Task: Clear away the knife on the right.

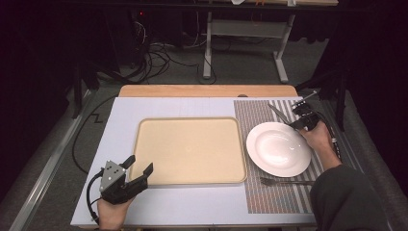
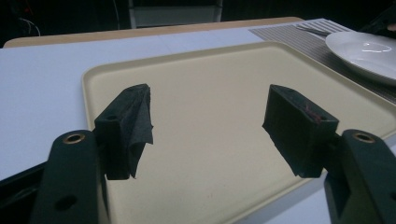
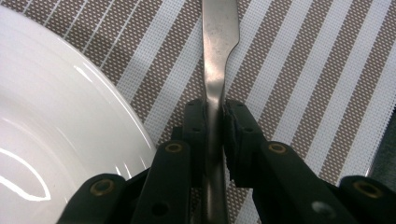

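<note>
My right gripper is clamped on a knife over the striped placemat beside the white plate, my left gripper gapes over the empty tray, fork untouched.

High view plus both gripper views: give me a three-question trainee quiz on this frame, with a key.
1. True or false: the right gripper is shut on a flat silver metal utensil handle.
2. What lies on the striped woven placemat at the near side of the round white plate?
A. a glass
B. a silver metal fork
C. a napkin
3. Fill in: the left gripper, jaws apart, sits at the near-left corner of the empty beige rectangular ____.

Key
1. True; the utensil's working end cannot be told from the right gripper view.
2. B.
3. tray.
</note>
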`<state>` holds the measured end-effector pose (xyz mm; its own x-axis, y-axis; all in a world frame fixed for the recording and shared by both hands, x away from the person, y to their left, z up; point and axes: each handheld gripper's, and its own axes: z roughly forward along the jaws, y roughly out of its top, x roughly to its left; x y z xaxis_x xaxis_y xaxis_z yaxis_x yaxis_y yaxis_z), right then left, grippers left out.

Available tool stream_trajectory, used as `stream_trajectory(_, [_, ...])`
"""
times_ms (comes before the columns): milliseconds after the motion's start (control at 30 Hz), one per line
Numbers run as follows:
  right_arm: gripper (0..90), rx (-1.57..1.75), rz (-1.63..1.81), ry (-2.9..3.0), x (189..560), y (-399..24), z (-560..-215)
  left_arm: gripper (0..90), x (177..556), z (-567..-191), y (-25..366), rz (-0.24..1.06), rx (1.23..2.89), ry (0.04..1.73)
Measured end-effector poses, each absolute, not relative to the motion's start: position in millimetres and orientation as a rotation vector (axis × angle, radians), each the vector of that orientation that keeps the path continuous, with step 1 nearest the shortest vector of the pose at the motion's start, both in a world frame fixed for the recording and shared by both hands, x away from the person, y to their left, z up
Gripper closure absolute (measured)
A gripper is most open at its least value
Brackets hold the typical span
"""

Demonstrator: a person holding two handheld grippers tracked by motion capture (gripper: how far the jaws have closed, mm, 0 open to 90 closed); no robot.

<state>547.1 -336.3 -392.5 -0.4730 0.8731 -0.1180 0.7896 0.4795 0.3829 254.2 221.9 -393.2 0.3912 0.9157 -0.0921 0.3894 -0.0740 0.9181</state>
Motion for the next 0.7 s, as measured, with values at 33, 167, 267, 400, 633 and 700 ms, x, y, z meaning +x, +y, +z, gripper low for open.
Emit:
stream_trajectory(33, [80.8, 1.409, 0.403, 2.435, 547, -338, -392, 32.9, 254, -393, 222, 0.665, 1.659, 1.168])
stream_trajectory(167, [80.8, 1.407, 0.431, 2.432, 543, -341, -385, 32.9, 254, -393, 222, 0.664, 1.658, 1.169])
stream_trajectory(267, [80.8, 1.408, 0.442, 2.418, 539, -342, -379, 32.9, 254, -393, 222, 0.663, 1.656, 1.168])
stream_trajectory(400, [80.8, 1.402, 0.462, 2.411, 534, -344, -371, 32.9, 253, -393, 223, 0.667, 1.655, 1.167])
stream_trajectory(633, [80.9, 1.398, 0.491, 2.387, 526, -350, -358, 32.9, 254, -393, 222, 0.664, 1.655, 1.164])
stream_trajectory(700, [80.9, 1.402, 0.489, 2.379, 525, -353, -356, 32.9, 255, -393, 223, 0.662, 1.653, 1.166])
